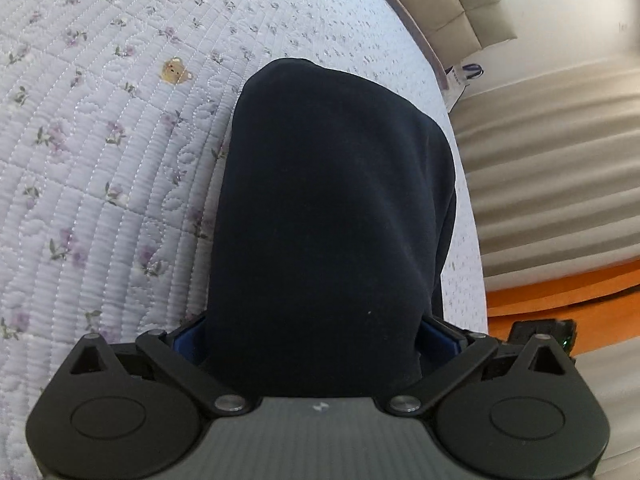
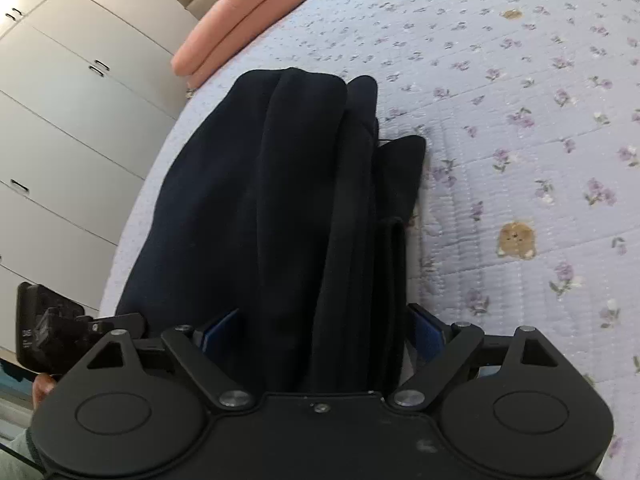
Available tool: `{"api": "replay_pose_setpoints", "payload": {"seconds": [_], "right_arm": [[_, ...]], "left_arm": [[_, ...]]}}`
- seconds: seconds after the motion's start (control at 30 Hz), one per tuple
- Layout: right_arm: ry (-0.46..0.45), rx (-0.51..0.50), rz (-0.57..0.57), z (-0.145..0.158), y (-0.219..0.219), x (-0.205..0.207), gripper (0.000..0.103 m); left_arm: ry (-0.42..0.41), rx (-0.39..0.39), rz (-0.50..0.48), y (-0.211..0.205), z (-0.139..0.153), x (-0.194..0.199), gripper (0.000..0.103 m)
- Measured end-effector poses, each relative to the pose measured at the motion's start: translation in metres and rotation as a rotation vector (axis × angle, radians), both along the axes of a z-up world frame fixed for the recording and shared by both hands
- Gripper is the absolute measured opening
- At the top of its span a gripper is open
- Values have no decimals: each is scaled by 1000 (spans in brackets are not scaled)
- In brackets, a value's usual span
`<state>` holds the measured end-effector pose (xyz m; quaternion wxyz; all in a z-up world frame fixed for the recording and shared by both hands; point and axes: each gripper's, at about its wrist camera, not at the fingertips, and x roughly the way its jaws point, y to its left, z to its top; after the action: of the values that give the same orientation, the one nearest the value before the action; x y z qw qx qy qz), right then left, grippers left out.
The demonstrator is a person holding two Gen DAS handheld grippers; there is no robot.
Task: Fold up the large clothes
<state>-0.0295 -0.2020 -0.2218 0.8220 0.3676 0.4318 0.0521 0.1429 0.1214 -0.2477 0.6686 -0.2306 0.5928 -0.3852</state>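
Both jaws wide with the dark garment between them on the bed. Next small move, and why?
Probably back both grippers straight off. The dark garment lies folded on the quilt, and the left gripper and right gripper stand open around its near end, so drawing back level should avoid dragging the layers.

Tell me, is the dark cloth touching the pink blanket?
Apart. The right wrist view shows flowery quilt between the dark cloth and the pink blanket.
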Motion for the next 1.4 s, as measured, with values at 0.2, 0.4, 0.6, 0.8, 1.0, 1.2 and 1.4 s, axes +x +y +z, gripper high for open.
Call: {"api": "replay_pose_setpoints", "payload": {"seconds": [0.2, 0.4, 0.6, 0.8, 1.0, 1.2, 1.4], "right_arm": [[-66, 66, 18, 5, 7, -3, 70], [-143, -21, -4, 69, 46, -29, 63], [-195, -59, -23, 130, 139, -71, 63], [-165, -69, -18, 129, 223, -91, 63], [-13, -113, 20, 64, 260, -88, 63], [-69, -107, 13, 38, 262, -105, 79], [-107, -136, -9, 34, 262, -109, 85]], "left_arm": [[-114, -55, -34, 6, 12, -14, 73], [-106, -257, -65, 52, 42, -26, 69], [-135, -301, -95, 137, 91, -49, 70], [-127, -242, -86, 215, 101, -75, 72], [-71, -148, -43, 251, 27, -87, 75], [-74, -225, 5, 267, -18, -98, 83], [-159, -233, -5, 265, -12, -108, 79]]}}
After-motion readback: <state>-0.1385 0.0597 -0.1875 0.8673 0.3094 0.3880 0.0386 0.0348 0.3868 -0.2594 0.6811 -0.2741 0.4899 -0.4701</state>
